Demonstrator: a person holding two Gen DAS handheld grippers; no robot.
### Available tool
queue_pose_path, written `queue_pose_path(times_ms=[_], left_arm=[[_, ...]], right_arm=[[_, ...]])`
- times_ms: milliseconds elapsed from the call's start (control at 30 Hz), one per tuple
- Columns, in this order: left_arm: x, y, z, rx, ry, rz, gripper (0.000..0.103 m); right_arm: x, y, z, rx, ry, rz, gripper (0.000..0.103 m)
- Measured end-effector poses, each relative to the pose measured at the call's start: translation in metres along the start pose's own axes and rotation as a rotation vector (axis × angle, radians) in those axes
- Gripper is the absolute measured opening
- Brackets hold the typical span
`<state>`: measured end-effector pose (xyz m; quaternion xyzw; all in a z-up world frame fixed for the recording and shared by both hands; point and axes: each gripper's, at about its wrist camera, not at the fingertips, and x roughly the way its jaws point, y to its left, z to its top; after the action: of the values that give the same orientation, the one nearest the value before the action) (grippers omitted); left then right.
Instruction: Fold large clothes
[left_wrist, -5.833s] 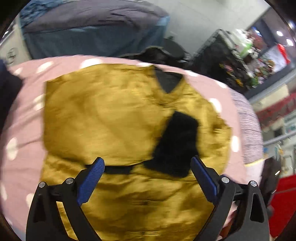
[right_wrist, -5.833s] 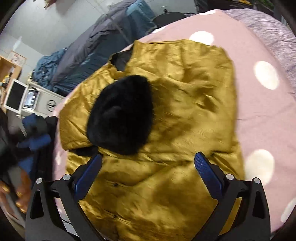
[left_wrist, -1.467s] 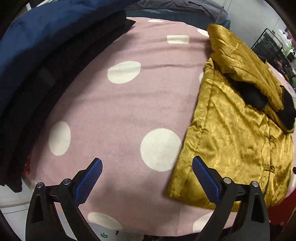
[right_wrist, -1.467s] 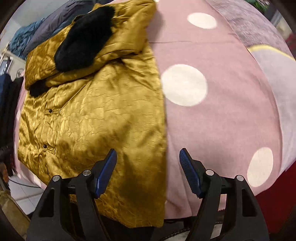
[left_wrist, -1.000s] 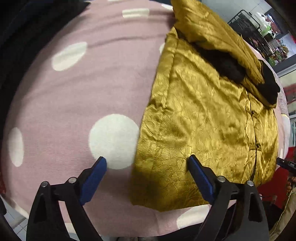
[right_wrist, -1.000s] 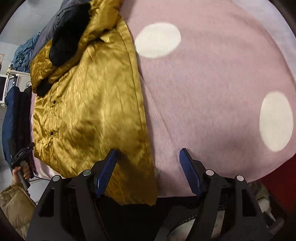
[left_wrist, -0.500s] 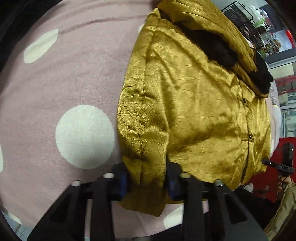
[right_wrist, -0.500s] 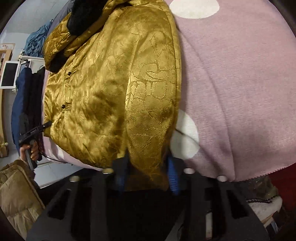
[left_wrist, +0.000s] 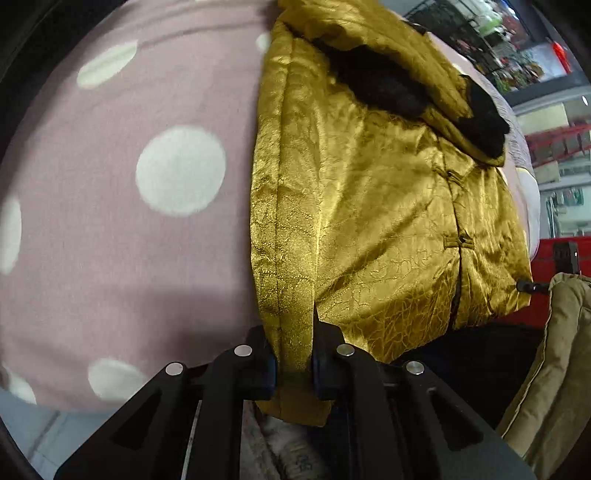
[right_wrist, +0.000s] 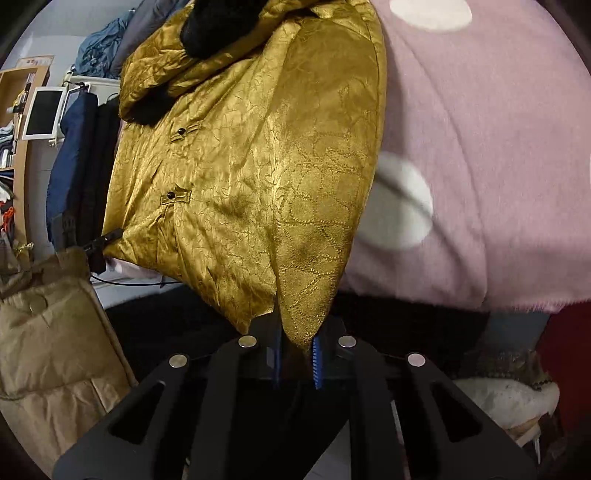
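Note:
A gold satin jacket (left_wrist: 369, 206) with black fur cuffs (left_wrist: 384, 85) lies on a pink blanket with white dots (left_wrist: 110, 192). Its sleeves are folded across the top. My left gripper (left_wrist: 293, 363) is shut on the jacket's left hem corner, which hangs over the blanket's near edge. In the right wrist view the same jacket (right_wrist: 251, 158) shows, and my right gripper (right_wrist: 297, 356) is shut on its right hem corner, also off the edge of the blanket (right_wrist: 480, 147).
A tan padded coat (right_wrist: 48, 350) worn by the person is at the lower left of the right wrist view and at the right in the left wrist view (left_wrist: 554, 369). Dark blue and black clothes (right_wrist: 77, 147) lie left of the jacket. A red surface (left_wrist: 550, 251) is beyond.
Both grippers were open over the hem corners a second ago. They closed on the two corners and have since pulled the hem back off the blanket's near edge.

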<state>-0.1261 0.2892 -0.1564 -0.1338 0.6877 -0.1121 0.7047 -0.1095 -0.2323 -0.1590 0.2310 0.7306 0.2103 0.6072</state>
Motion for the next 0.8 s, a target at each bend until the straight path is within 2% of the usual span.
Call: queue_pose_path(times_ms=[100,233,300,433,567,667,800], left_arm=[[-0.008,-0.002,0.006,-0.058,-0.037,-0.029,0.012],[-0.030,-0.014,0.044,-0.034,-0.115,-0.028,0.012],[-0.046,-0.022,0.075,-0.037,-0.171,-0.053,0.012],[-0.075,-0.036,0.139,-0.020,-0.288,-0.058,0.012],[-0.109,-0.039,0.208,-0.041,-0.409,-0.074,0.012],[-0.114,-0.048,0.256,-0.053,-0.430,-0.070,0.012],[-0.103,-0.068,0.304,-0.078,-0.423,-0.050,0.012]], right_arm=[[-0.008,0.002,0.008,0.010,-0.035,0.022,0.012],[-0.035,0.019,0.052,-0.039,-0.154,0.047,0.012],[-0.052,0.026,0.078,-0.070,-0.221,0.022,0.012],[-0.090,0.031,0.137,-0.091,-0.364,-0.017,0.012],[-0.125,0.025,0.198,0.006,-0.482,0.070,0.012],[-0.145,0.023,0.238,0.057,-0.534,0.152,0.012],[-0.150,0.027,0.282,0.068,-0.556,0.143,0.012]])
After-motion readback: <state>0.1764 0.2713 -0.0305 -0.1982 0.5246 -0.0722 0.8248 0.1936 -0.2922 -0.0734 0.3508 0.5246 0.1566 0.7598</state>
